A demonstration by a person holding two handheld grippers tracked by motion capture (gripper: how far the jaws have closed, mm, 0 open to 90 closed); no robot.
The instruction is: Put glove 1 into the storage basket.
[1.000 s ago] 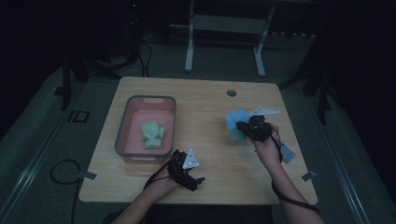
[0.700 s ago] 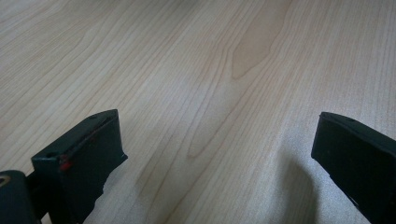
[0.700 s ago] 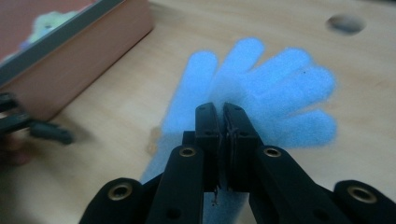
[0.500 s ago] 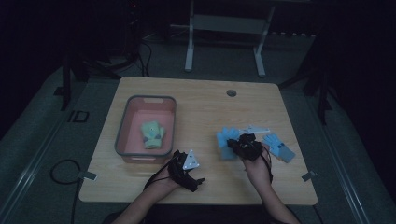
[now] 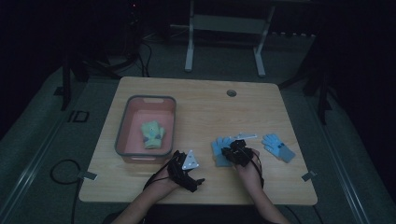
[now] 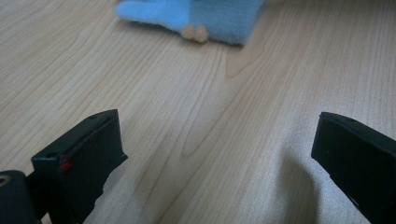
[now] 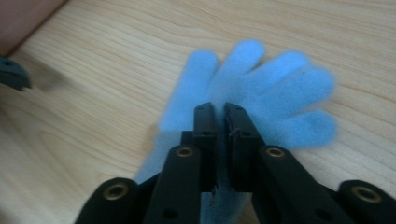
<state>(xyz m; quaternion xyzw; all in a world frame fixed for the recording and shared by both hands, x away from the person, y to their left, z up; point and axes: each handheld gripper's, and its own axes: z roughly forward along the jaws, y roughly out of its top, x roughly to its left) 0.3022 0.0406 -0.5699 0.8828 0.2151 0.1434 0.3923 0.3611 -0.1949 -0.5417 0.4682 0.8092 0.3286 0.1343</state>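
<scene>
A blue glove point(image 5: 219, 148) lies flat on the wooden table point(image 5: 196, 107), fingers spread, right of centre near the front. My right gripper point(image 5: 236, 154) rests over its cuff end; in the right gripper view the jaws point(image 7: 219, 116) are pressed together on the glove point(image 7: 280, 88). A second blue glove point(image 5: 279, 148) lies a little to the right, apart from it. My left gripper point(image 5: 196, 179) sits near the front edge with its jaws point(image 6: 215, 154) wide open over bare wood, and the blue glove point(image 6: 210, 14) lies ahead of them.
A pink bin with a grey rim point(image 5: 122, 135) stands at the table's left and holds a green glove point(image 5: 152, 134). A round cable hole point(image 5: 231, 93) sits at the back of the table. Cables lie on the floor around it.
My right gripper has carried the blue glove from mid-right of the table down and left, toward the front centre, and lowered it flat. The left gripper has stayed put.
</scene>
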